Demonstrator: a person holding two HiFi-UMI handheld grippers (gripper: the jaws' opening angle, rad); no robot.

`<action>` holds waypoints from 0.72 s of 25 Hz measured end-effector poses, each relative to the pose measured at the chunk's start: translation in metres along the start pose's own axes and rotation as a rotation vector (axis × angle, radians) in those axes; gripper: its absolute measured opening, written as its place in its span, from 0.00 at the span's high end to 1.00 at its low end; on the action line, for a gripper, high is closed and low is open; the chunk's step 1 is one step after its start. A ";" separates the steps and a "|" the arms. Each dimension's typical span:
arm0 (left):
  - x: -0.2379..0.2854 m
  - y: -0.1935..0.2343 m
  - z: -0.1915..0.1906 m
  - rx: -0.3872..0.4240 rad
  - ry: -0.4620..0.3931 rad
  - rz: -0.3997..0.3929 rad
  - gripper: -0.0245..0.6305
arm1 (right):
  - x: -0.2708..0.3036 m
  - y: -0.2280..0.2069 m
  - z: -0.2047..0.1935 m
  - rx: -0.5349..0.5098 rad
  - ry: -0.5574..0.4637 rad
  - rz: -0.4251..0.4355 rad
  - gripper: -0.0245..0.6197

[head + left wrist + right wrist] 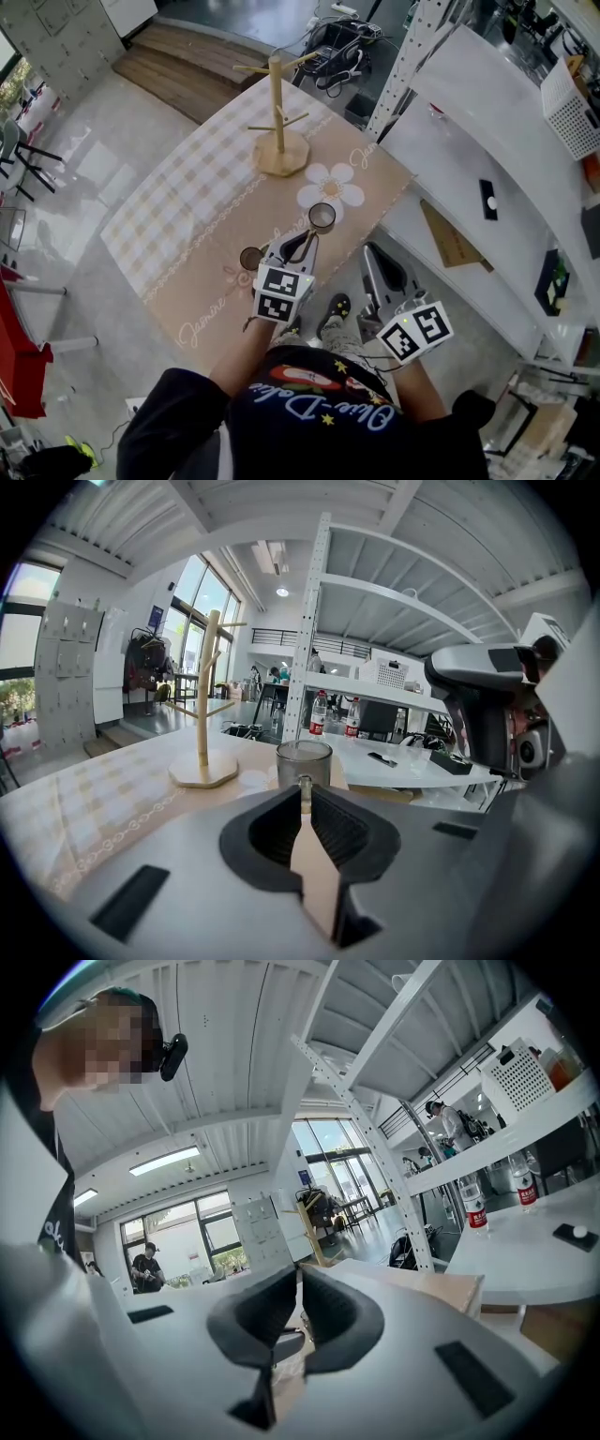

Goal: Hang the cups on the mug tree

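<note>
The left gripper has its jaws pinched on the thin handle of a clear glass cup, which stands upright just past the fingertips, mouth up (its base sits behind the gripper body in the left gripper view, so whether it rests on the cloth or hangs just above it cannot be told). In the head view this cup sits over the near edge of a white flower print on the checked tablecloth. Just beside the left gripper, on its left in the head view, a second cup stands on the cloth, apart from the jaws. Further out along the table is the wooden mug tree, upright on its round base, its pegs bare and well apart from both cups. The right gripper is held off the table's near corner, to the right of the left one; its jaws are drawn together with nothing between the pads. Beyond it, on the right of the head view, runs a white shelf unit, and the left gripper view shows two water bottles standing on one of its boards.
</note>
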State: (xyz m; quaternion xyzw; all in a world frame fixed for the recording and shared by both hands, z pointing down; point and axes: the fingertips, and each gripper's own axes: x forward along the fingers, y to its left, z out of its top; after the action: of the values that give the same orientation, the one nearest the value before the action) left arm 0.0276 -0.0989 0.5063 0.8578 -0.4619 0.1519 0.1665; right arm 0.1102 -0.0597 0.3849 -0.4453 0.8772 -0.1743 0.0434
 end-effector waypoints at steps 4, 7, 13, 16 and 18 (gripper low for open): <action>0.003 0.000 0.007 0.002 -0.003 0.003 0.90 | 0.002 -0.005 0.005 0.000 -0.003 0.001 0.92; 0.006 0.000 0.012 0.007 -0.007 0.008 0.90 | 0.004 -0.007 0.008 -0.003 -0.006 0.004 0.92; 0.009 -0.001 0.021 0.005 -0.017 0.012 0.90 | 0.006 -0.010 0.014 -0.015 -0.013 0.025 0.92; 0.010 0.000 0.025 -0.004 -0.021 0.019 0.90 | 0.008 -0.011 0.017 -0.017 -0.016 0.034 0.92; 0.011 0.000 0.028 -0.004 -0.023 0.023 0.90 | 0.008 -0.013 0.017 -0.014 -0.014 0.035 0.92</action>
State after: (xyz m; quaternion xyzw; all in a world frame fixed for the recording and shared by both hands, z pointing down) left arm 0.0364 -0.1192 0.4860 0.8538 -0.4739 0.1431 0.1610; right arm 0.1195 -0.0781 0.3742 -0.4314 0.8857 -0.1643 0.0495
